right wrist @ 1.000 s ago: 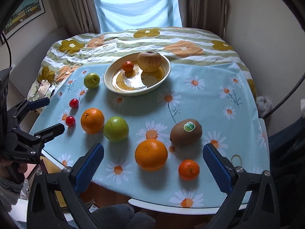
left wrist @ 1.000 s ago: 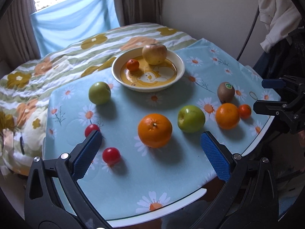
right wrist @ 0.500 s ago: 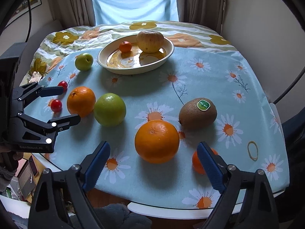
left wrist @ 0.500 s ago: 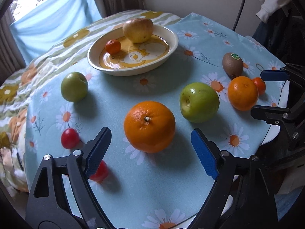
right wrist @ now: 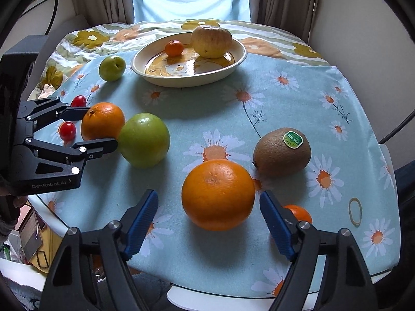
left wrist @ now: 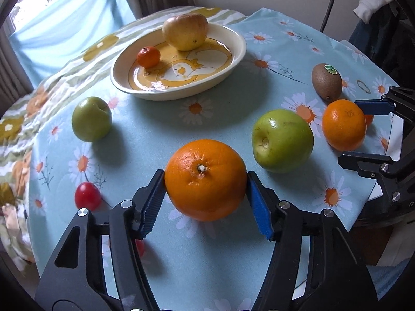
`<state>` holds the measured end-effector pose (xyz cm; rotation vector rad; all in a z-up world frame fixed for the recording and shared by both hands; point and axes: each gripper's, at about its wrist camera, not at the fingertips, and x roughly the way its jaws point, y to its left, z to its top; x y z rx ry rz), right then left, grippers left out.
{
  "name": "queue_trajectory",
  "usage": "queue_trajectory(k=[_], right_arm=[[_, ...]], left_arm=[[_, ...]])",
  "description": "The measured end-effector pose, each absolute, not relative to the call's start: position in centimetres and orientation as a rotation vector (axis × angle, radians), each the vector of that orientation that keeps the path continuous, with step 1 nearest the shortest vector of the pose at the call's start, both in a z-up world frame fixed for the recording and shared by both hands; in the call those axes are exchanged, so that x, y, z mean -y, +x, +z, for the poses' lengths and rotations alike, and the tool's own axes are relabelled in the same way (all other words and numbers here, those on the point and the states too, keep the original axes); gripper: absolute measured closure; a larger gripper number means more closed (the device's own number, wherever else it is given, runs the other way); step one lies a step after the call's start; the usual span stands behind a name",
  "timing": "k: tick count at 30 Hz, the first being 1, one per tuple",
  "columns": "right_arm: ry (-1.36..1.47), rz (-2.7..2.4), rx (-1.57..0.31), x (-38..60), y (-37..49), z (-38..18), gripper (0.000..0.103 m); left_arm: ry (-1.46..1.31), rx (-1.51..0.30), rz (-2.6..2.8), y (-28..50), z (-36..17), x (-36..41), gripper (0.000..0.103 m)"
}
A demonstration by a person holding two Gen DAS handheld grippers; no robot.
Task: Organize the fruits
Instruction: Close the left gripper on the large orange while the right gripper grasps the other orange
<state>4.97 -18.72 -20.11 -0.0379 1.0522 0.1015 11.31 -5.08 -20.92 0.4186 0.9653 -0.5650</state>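
Closing on two oranges at once — the left tongs (left wrist: 206,194) have their ribbed blue pads against one pebbly orange (left wrist: 205,180), while the right tongs (right wrist: 208,221), still narrowing, flank another (right wrist: 218,194) without touching. Likely next: lift both toward the glossy ceramic bowl (left wrist: 233,59) at twelve o'clock on the cloth-covered desk (left wrist: 155,134) — firm, round, apt to roll.

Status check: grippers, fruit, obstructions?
Left gripper closing, pads on one orange. Right gripper closing, pads clear of second orange. Nothing blocking.
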Motion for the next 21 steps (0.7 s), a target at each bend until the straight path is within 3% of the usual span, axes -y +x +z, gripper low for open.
queue_trajectory(k=[12,17,21], right_arm=[[-0.045,0.108,-1.070,18.8,5.6,-20.9,0.036],[-0.057,0.094,-1.075,19.0,5.9,-21.1,0.048],[-0.055,0.104,-1.075,19.3,5.9,-21.0,0.049]], left_arm=[[0.378,-0.986,-0.552,10.6,-20.9,4.2,0.037],[0.374,-0.985,-0.536,9.9,-20.8,3.8,0.037],[0.347,-0.982,-0.522,9.2,-20.6,3.5,0.037]])
